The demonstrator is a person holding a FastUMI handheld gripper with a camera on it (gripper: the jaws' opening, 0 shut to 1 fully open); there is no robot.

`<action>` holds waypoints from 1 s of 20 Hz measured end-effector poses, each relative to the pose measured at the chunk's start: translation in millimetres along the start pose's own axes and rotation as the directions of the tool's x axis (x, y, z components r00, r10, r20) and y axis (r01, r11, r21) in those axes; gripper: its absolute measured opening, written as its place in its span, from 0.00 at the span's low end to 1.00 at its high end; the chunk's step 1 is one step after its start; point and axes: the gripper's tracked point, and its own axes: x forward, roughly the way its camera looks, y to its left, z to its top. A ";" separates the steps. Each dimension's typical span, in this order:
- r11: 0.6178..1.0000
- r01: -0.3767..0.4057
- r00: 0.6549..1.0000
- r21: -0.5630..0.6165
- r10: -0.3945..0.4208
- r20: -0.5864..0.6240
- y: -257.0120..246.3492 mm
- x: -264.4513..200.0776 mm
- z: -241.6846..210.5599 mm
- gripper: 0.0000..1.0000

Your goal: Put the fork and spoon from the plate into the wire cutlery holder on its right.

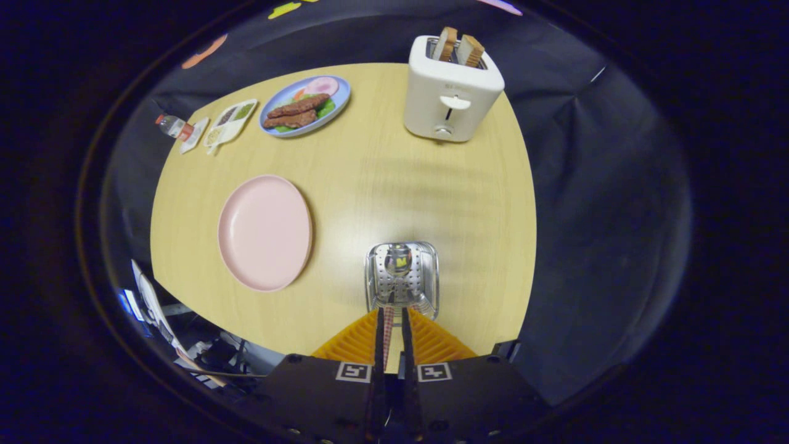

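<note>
My gripper (392, 313) is shut on a thin checkered cutlery handle (387, 338) that runs forward between the fingers into the wire cutlery holder (431, 277). The metal holder stands on the table just ahead of the fingertips. A shiny spoon bowl (397, 259) shows inside it, in line with the handle; I cannot tell whether it belongs to the held piece. To the holder's left lies the pink plate (265, 231), its whole face showing plain pink.
A white toaster (450, 98) with two bread slices stands at the far side of the wooden table (382, 172). A blue plate of food (305, 106), a small divided tray (229, 121) and a bottle (172, 126) sit far left.
</note>
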 end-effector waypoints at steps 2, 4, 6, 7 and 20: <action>1.000 -0.011 0.998 -0.003 0.011 0.055 11.9 -10.5 6.1 0.20; 1.000 -0.018 0.993 0.001 0.017 0.114 24.8 -21.1 11.1 0.26; 1.000 -0.028 0.983 0.003 0.027 0.183 39.2 -35.0 18.4 0.28; 1.000 -0.022 0.975 0.003 0.021 0.220 44.2 -42.2 22.2 0.34; 0.999 -0.004 0.698 -0.033 0.026 0.715 158.0 -179.4 35.0 0.68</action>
